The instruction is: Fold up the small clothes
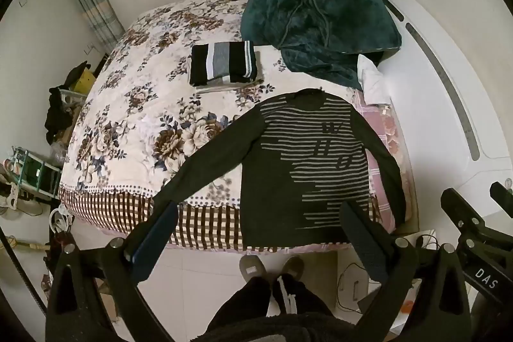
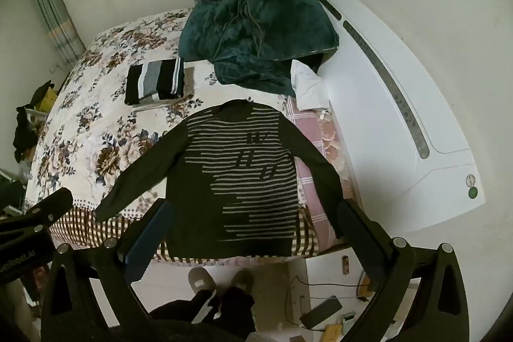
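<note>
Starting the fold: dark long-sleeved sweater with grey stripes (image 1: 307, 169) lies flat at the near edge of the floral-quilted bed (image 1: 134, 104), sleeves spread, hem overhanging.

Left gripper (image 1: 259, 233) and right gripper (image 2: 253, 233) hover above the hem, jaws apart, holding nothing. A folded black-and-grey striped garment (image 1: 222, 63) sits mid-bed. Next move, by judgement: grasp a sleeve and fold it inward.

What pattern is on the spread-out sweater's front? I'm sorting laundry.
Dark sweater with pale horizontal stripes; right wrist view.
</note>
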Tool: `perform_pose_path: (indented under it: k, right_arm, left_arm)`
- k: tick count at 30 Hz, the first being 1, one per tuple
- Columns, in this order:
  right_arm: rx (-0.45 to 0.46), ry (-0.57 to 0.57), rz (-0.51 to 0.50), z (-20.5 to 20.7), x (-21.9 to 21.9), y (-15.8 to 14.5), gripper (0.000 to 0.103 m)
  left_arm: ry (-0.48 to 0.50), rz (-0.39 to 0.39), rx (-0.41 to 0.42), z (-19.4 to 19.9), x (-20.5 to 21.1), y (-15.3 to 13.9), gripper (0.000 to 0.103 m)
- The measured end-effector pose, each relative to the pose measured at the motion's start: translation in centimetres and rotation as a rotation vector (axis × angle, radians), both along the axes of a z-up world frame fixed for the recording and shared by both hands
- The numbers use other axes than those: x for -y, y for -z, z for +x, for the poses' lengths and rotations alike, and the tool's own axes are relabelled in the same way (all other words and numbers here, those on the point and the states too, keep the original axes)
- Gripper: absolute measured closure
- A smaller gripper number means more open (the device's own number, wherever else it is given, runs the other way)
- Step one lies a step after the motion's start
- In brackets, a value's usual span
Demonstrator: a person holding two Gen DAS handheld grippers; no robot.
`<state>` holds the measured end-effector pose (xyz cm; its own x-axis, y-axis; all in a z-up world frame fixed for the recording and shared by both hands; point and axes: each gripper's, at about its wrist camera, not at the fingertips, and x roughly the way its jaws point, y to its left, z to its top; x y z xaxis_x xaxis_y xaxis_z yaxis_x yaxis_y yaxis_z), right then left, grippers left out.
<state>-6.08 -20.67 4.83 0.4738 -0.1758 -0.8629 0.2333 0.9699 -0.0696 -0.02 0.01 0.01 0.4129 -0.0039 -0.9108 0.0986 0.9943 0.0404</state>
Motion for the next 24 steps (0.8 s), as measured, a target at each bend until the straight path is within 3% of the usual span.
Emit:
perform_pose_path:
  k: [24]
  right_arm:
    - [-0.001, -0.001, -0.003, -0.26, 0.73, 0.10, 0.000]
  left_arm:
    - [0.000, 0.003, -0.007, -0.01, 0.04, 0.00, 0.000]
